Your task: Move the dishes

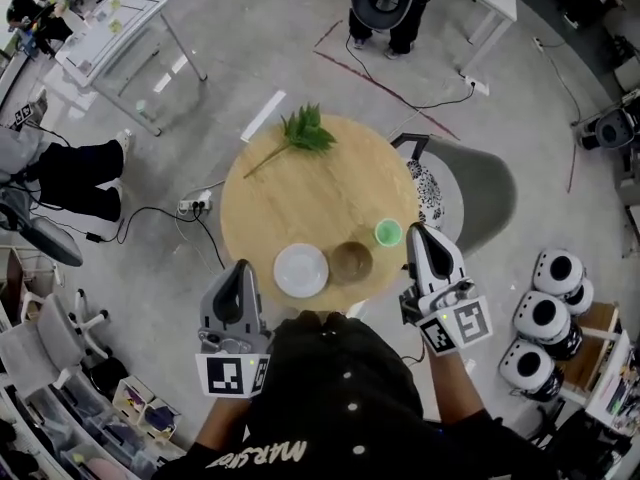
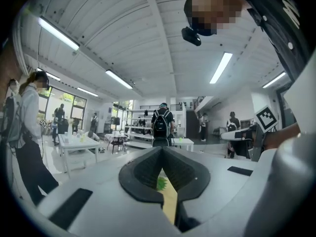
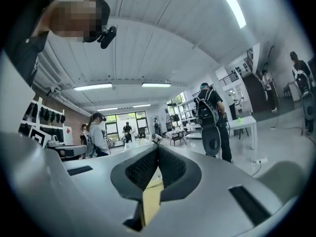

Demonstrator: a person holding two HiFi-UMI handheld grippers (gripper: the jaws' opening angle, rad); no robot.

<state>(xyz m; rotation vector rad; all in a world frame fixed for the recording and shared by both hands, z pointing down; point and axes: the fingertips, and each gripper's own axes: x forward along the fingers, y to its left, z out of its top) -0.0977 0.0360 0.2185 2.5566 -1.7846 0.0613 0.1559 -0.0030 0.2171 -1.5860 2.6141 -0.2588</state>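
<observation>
On the near edge of a round wooden table (image 1: 300,193) sit a white plate (image 1: 301,270), a brown bowl (image 1: 351,262) and a small green cup (image 1: 388,233) in a row. A green leafy sprig (image 1: 303,131) lies at the table's far side. My left gripper (image 1: 238,266) is held left of the plate, off the table's near-left rim, its jaws shut and empty. My right gripper (image 1: 418,230) hovers just right of the green cup, shut with nothing in it. In both gripper views the dark pads (image 2: 148,174) (image 3: 143,174) meet at their tips, pointing level across the room.
A grey chair (image 1: 470,193) stands right of the table. Several white round devices (image 1: 545,318) sit on the floor at the right. A power strip with cables (image 1: 192,206) lies left of the table. People and white tables (image 1: 115,28) stand farther off.
</observation>
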